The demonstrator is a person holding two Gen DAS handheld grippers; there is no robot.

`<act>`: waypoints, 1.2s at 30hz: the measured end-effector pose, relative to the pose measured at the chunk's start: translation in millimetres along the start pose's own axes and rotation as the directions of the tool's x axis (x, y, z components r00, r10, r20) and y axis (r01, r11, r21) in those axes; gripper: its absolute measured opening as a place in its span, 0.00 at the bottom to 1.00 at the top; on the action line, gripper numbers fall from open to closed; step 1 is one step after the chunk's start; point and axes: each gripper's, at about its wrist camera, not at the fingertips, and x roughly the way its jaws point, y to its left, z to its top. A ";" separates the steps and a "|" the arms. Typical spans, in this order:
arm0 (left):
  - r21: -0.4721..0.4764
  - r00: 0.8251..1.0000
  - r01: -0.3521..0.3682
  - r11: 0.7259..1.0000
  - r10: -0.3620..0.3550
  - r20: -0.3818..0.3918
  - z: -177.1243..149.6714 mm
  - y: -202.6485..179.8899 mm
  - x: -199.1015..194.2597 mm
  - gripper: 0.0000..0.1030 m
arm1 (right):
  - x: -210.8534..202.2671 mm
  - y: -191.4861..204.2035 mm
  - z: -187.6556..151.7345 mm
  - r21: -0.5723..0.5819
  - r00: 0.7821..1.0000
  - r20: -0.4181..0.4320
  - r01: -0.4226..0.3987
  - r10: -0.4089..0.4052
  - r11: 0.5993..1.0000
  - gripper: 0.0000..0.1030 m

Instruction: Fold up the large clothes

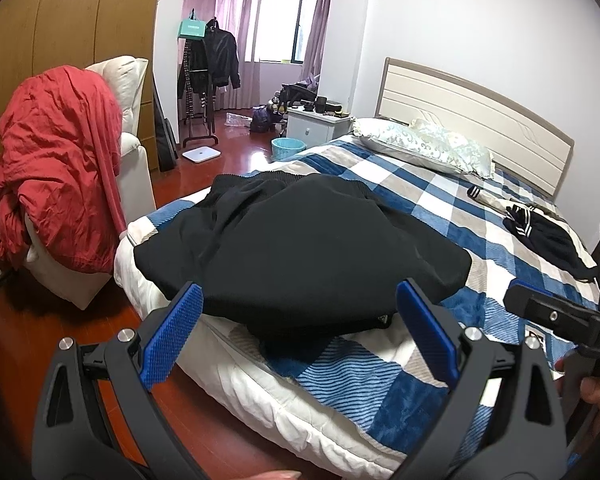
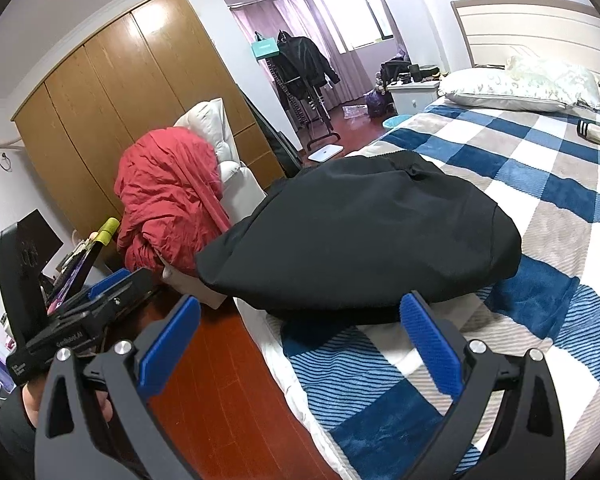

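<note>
A large black garment [image 1: 300, 248] lies folded in a mound near the foot corner of the bed; it also shows in the right wrist view [image 2: 372, 232]. My left gripper [image 1: 300, 304] is open and empty, its blue pads just short of the garment's near edge. My right gripper [image 2: 300, 316] is open and empty, also just before the near edge. The right gripper shows at the right of the left wrist view [image 1: 520, 296]. The left gripper shows at the left of the right wrist view [image 2: 112, 280].
The bed [image 1: 420, 200] has a blue, white and beige checked blanket and pillows [image 1: 424, 144]. A second dark garment with white stripes [image 1: 540, 232] lies at the right. A red cloth [image 1: 60, 160] hangs over a white armchair beside the bed. A wooden wardrobe [image 2: 120, 100] stands behind.
</note>
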 end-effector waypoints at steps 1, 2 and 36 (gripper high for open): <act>0.002 1.000 0.001 1.000 -0.001 0.000 0.2 -0.5 0.4 0.92 | -0.7 0.6 0.9 -0.004 1.000 0.001 0.001 -0.001 1.000 0.95; 0.003 1.000 0.000 1.000 0.000 -0.002 -0.3 -0.9 0.6 0.92 | -1.5 1.1 1.6 -0.007 1.000 0.003 0.001 -0.001 1.000 0.95; 0.001 1.000 -0.014 1.000 0.014 0.006 2.8 -5.6 -6.8 0.92 | 0.2 16.9 -6.4 -0.011 1.000 -0.002 -0.005 0.005 1.000 0.95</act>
